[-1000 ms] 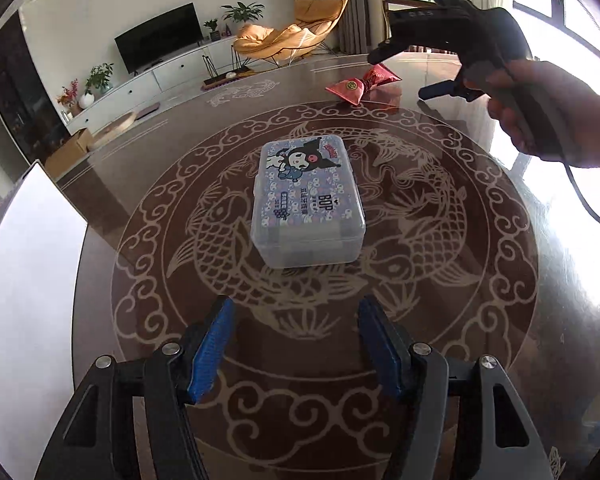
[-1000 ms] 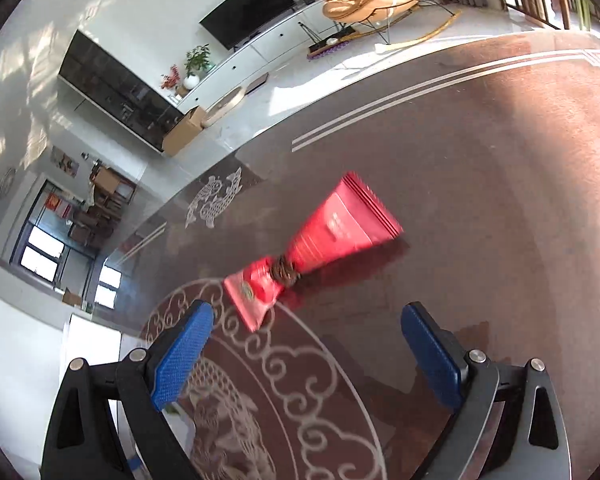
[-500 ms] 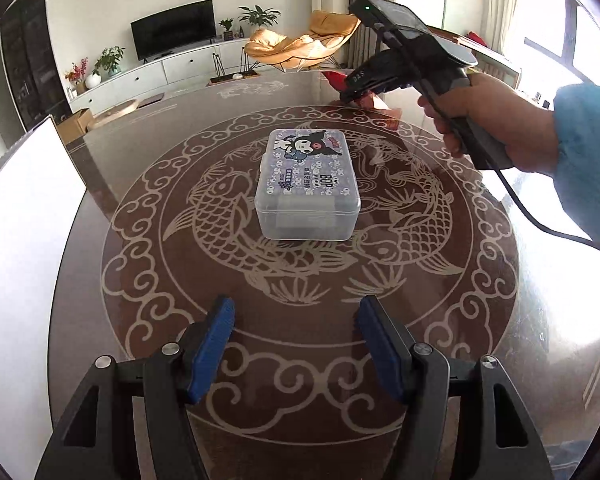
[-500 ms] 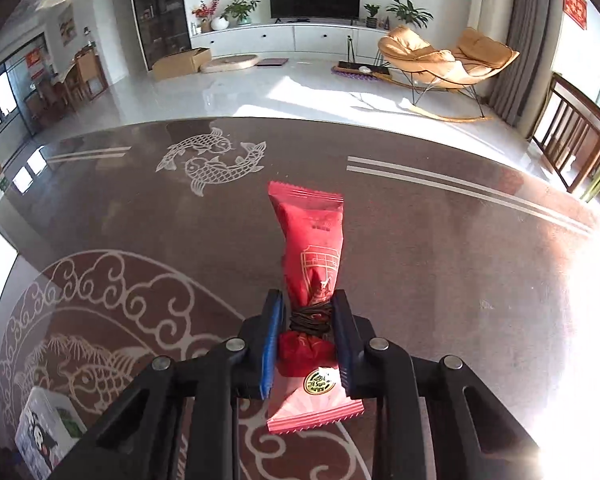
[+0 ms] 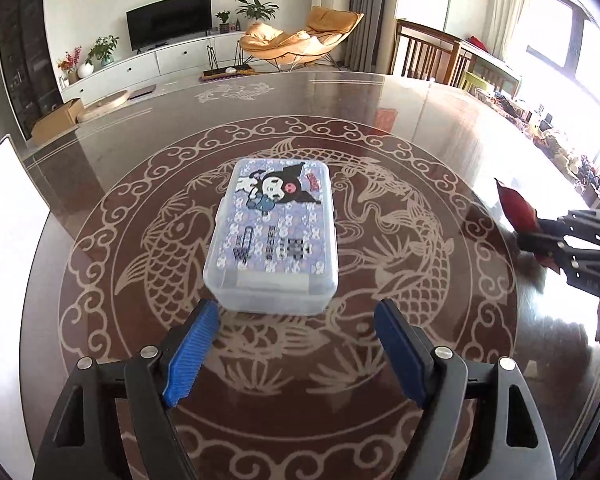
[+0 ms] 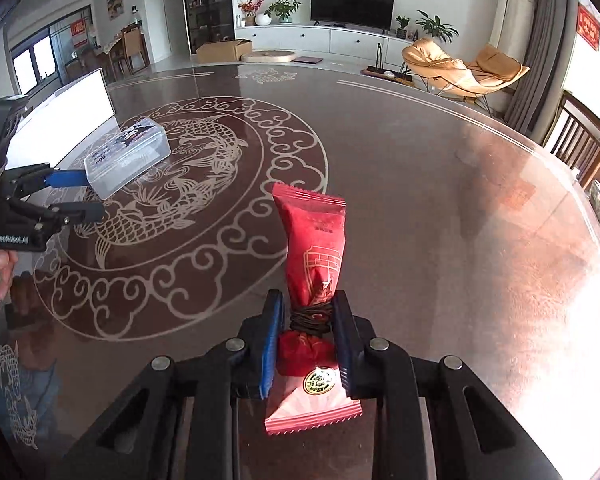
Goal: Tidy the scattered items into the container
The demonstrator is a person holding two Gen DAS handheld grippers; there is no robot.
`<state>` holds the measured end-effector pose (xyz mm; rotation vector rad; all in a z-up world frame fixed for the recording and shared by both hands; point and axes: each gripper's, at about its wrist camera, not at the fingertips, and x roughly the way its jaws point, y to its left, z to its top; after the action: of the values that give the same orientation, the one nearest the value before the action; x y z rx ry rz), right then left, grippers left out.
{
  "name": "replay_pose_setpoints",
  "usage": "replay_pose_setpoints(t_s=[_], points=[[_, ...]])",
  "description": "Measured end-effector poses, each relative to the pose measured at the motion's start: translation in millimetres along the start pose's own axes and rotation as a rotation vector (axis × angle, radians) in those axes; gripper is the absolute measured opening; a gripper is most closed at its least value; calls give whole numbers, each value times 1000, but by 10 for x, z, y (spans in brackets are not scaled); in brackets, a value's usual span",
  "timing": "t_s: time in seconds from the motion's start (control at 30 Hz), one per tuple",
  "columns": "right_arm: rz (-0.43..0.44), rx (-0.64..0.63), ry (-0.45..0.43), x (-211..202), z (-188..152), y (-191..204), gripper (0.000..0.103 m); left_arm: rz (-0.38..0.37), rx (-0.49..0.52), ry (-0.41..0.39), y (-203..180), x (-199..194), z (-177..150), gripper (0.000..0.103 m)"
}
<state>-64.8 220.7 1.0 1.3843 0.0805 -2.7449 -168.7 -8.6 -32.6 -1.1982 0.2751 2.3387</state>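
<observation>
A clear plastic box (image 5: 274, 240) with a cartoon-printed lid, lid closed, lies in the middle of the round table. My left gripper (image 5: 296, 312) is right at the box's near end, jaws opening, with nothing between them. My right gripper (image 6: 308, 304) is shut on a red snack packet (image 6: 316, 240) at its waist, which is tied with dark cord, and holds it above the table. In the left wrist view, the right gripper (image 5: 572, 248) and the red packet (image 5: 516, 208) are at the right edge. From the right wrist, the box (image 6: 128, 156) and left gripper (image 6: 72, 196) are far left.
The dark glass-topped table (image 5: 440, 128) bears a pale fish and cloud pattern. A white board (image 5: 4, 240) stands along its left edge. Wooden chairs (image 5: 432, 56) stand behind the far rim. A person's hand (image 6: 0, 268) holds the left gripper's handle.
My right gripper closed on the red packet at the far side and carried it to the right of the box. My left gripper's jaws widened and it came closer to the box.
</observation>
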Motion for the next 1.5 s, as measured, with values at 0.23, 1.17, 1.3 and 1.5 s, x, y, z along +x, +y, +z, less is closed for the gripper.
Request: replay_pose_setpoints(t_s=[0.23, 1.17, 1.3, 1.5], points=[[10, 52, -38, -2, -31, -85, 42, 53, 57, 53, -70, 404, 521, 86], [50, -53, -15, -207, -358, 736, 77, 132, -103, 22, -674, -360, -772, 103], [40, -37, -10, -220, -366, 755, 81, 131, -107, 18, -658, -365, -754, 103], [39, -28, -6, -222, -371, 737, 84, 138, -109, 15, -661, -380, -754, 103]])
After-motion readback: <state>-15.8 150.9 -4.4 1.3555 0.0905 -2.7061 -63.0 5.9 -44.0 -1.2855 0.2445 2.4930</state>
